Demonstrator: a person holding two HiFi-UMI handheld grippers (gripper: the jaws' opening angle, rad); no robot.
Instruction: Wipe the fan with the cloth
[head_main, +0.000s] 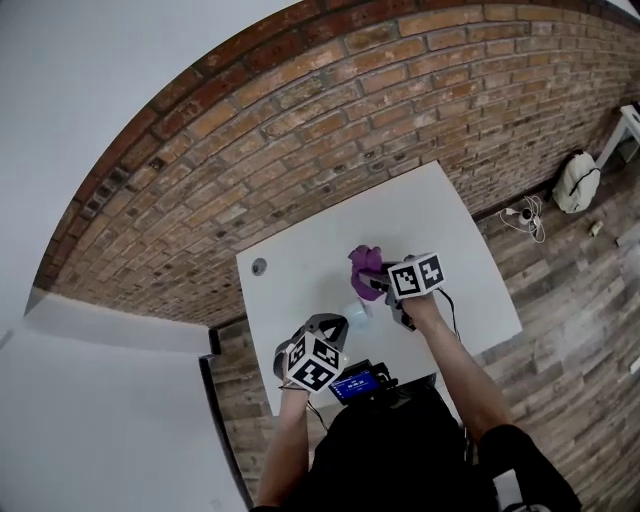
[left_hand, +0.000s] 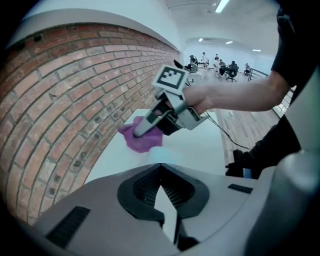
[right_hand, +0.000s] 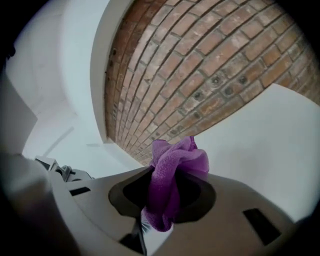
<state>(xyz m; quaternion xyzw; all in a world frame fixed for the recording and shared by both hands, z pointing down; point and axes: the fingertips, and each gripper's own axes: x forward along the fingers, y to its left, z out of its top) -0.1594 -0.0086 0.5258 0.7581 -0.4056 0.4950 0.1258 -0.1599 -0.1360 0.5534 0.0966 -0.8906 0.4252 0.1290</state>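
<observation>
The white worktop (head_main: 300, 290) is standing with its far edge against the brick wall (head_main: 330, 130). A small round grey disc (head_main: 259, 266) is sitting flat near its far-left corner. A small pale-blue fan (head_main: 357, 312) is showing toward the near middle of the surface, too blurred to tell whether it is resting there. To the right, the wooden plank floor (head_main: 570, 290) is carrying a white bag (head_main: 577, 182) and a loose white cable (head_main: 525, 213), both lying close to the wall.
</observation>
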